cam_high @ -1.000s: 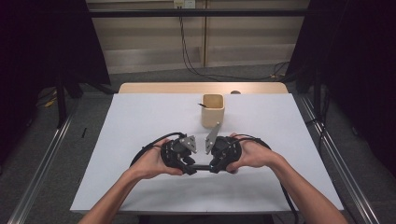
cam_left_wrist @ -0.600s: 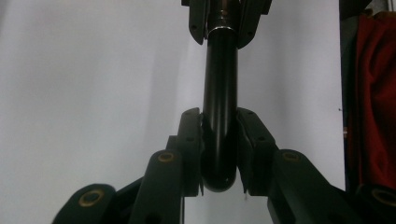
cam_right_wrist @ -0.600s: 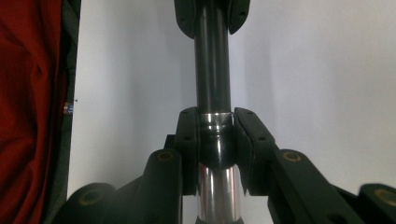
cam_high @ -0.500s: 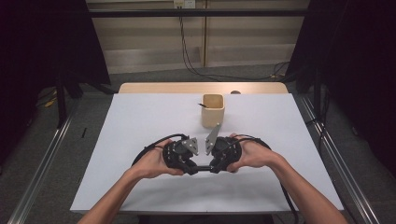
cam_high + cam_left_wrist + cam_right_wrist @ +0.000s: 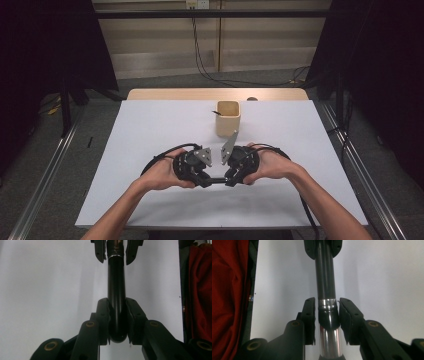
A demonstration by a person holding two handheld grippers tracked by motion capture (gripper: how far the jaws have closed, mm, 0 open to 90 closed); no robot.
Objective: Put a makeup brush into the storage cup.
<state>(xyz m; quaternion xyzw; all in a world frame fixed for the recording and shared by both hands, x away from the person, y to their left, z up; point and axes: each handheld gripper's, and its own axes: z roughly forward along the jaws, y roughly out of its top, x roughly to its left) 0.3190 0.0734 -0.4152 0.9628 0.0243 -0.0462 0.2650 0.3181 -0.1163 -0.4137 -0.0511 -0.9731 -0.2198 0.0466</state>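
A black pen (image 5: 215, 179) with a silver band hangs level just above the white table (image 5: 150, 125), between my two grippers, which face each other. My left gripper (image 5: 117, 320) is shut on the pen's rounded black end (image 5: 116, 315). My right gripper (image 5: 327, 317) is closed around the other end (image 5: 327, 315), at the silver band, with its pads close against it. In the high view the left gripper (image 5: 205, 180) and the right gripper (image 5: 228, 180) sit near the table's front middle, each held in a hand.
A small wooden cup (image 5: 228, 118) stands upright behind the grippers, with a thin dark item poking out of it. A wooden strip (image 5: 200, 94) runs along the table's far edge. Red cloth (image 5: 229, 297) lies off the near side.
The two grippers have crept slightly closer together, with the pen still between them. The cup has not moved.
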